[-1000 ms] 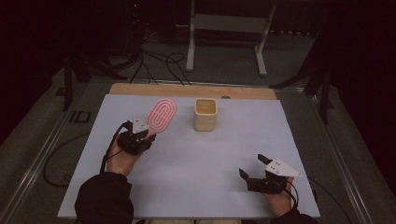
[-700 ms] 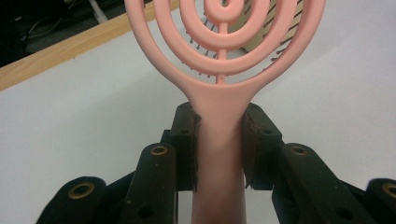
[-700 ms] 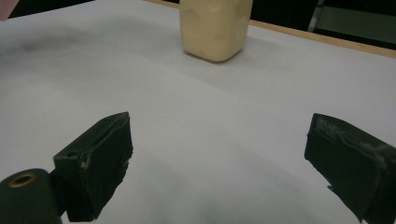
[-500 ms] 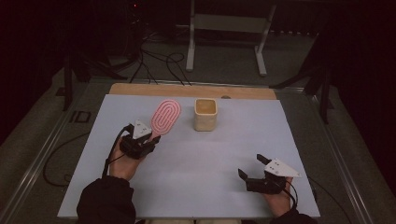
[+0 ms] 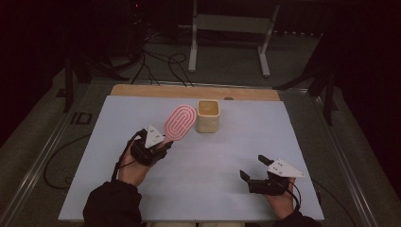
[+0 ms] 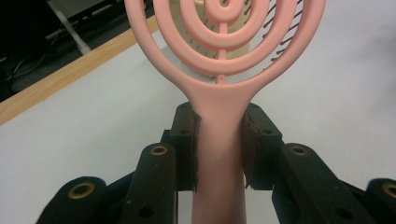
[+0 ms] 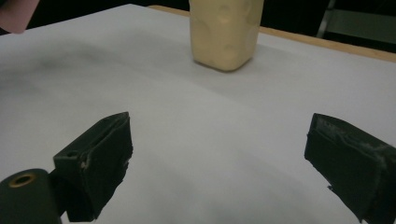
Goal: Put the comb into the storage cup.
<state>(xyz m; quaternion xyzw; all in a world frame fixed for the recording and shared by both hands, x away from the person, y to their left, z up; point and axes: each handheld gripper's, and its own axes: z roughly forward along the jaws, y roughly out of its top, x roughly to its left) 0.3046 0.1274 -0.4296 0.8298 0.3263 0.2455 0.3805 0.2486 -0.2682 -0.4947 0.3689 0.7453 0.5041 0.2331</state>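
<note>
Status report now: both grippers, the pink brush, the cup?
Left gripper shut on pink brush handle, brush head beside cream cup. Right gripper open, empty, low over white table. Nothing between brush and cup.

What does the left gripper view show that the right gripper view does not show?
The left gripper view alone shows the left tongs shut on the handle of the pink brush, with its ringed head and dark bristles against the cup. The right gripper view alone shows the right tongs open, with nothing between them, above bare sheet. Both show the cream cup, the white sheet and the wooden table edge.
</note>
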